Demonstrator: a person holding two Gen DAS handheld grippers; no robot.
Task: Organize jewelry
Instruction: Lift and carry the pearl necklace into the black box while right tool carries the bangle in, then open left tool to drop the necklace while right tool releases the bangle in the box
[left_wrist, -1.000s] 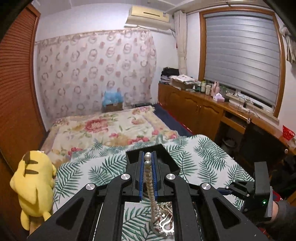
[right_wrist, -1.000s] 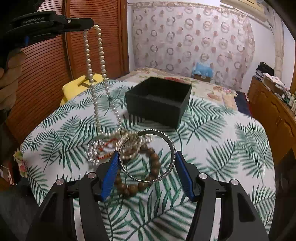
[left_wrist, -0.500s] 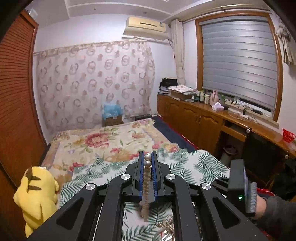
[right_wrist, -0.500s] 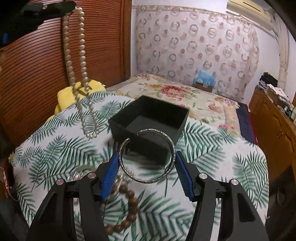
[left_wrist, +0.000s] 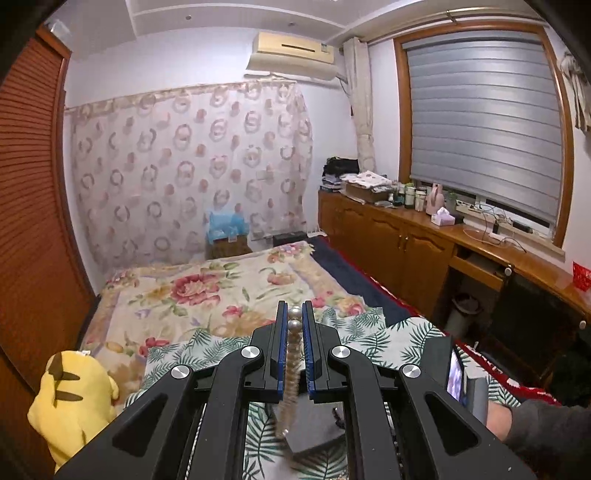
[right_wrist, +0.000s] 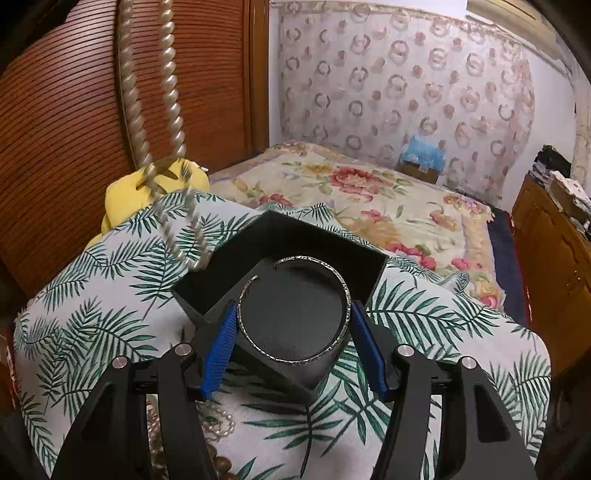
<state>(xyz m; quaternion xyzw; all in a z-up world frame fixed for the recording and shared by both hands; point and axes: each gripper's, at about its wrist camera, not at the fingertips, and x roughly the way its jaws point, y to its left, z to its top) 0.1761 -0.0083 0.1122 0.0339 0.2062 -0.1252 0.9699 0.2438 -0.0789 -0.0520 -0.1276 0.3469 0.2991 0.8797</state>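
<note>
My left gripper (left_wrist: 294, 317) is shut on a pearl necklace (left_wrist: 293, 332) that hangs down from its blue pads. In the right wrist view the necklace (right_wrist: 168, 110) dangles as a long loop, its low end by the left corner of the open black box (right_wrist: 221, 280). My right gripper (right_wrist: 293, 314) is shut on a silver open bangle (right_wrist: 295, 354), held flat above the box. The box stands on the table with the palm-leaf cloth (right_wrist: 92, 314). It also shows below the left gripper (left_wrist: 314, 428).
Pearl and brown-bead jewelry (right_wrist: 218, 424) lies on the cloth under my right gripper. A yellow plush toy (left_wrist: 74, 402) sits at the table's left edge. A bed (left_wrist: 207, 295) lies beyond, wooden cabinets (left_wrist: 406, 251) on the right.
Both grippers have risen and moved forward. The necklace is lifted clear of the pile and hangs by the box. The bangle has moved from over the pile to over the box.
</note>
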